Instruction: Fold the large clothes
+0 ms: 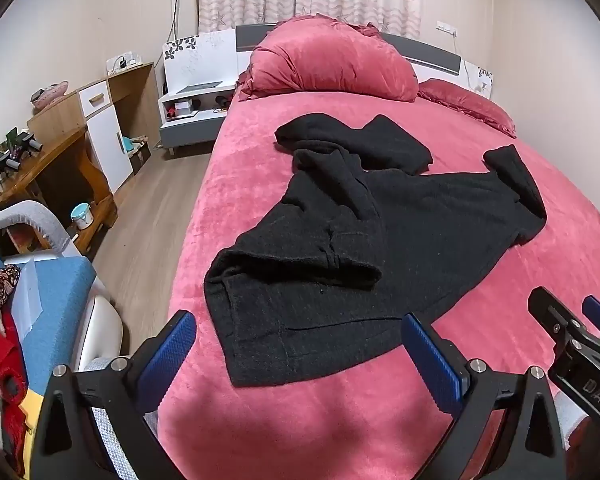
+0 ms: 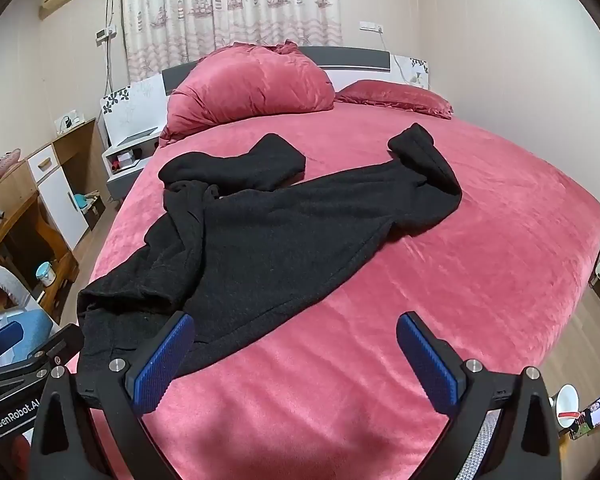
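Both tongs, left gripper (image 1: 296,350) and right gripper (image 2: 296,350), hung wide and empty over the near edge of the pink bed (image 2: 480,240), probably lining up on the rumpled black coat (image 1: 360,240) sprawled diagonally across it, sleeves splayed.

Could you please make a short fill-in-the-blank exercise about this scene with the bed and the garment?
1. The black garment lies on a bed covered in ____ fabric.
2. The left gripper holds ____.
3. The jaws of the right gripper stand ____.
4. Both pads are ____ in colour.

Missing words: pink; nothing; open; blue
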The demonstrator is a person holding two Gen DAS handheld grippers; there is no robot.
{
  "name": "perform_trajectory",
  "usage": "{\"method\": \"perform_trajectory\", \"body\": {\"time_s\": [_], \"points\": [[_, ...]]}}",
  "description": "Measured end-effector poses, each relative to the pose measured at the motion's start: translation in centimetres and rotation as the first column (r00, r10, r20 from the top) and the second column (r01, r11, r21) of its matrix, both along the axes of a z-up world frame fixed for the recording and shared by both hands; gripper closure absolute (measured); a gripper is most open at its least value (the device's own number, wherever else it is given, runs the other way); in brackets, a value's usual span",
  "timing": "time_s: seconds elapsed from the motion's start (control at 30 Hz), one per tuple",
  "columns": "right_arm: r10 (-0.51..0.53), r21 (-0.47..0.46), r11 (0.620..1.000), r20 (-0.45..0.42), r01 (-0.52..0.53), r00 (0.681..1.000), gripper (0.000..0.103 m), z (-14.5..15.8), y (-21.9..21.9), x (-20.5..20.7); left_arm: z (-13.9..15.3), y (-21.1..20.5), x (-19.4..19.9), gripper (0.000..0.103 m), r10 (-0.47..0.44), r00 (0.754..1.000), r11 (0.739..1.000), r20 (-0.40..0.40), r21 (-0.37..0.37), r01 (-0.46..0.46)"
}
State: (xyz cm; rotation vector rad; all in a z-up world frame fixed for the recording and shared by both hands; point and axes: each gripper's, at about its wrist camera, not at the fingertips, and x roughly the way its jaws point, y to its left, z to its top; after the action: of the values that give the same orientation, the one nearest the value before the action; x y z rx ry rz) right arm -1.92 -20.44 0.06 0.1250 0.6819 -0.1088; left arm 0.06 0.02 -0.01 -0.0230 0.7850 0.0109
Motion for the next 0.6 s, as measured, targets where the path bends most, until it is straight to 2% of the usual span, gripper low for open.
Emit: {"method": "perform_trajectory", "body": {"time_s": [0.3,0.4,0.6], "points": [[-0.006,0.006,1.0,-0.007,0.006,1.0,0.0,-0.4,-0.1,0.1,-0.4,0.2,0.3,0.0,-0.023,0.999,1.0,-0.031,-0.012,0.022],[-0.01,0.014,1.0,-0.007,0.01,1.0,0.0,-0.4,-0.2,0.1,-0.2,-0.1,0.2,0.0,-0.016,1.0,1.0,-0.008,-0.012,0.016],[-0.013,0.019,1.0,-0.013,0.013,1.0,0.0,-0.6,-0.2,0.2,-0.9,-0.1,0.2,0.0,-0.012,1.0,1.0,-0.026,-0.003,0.012]]}}
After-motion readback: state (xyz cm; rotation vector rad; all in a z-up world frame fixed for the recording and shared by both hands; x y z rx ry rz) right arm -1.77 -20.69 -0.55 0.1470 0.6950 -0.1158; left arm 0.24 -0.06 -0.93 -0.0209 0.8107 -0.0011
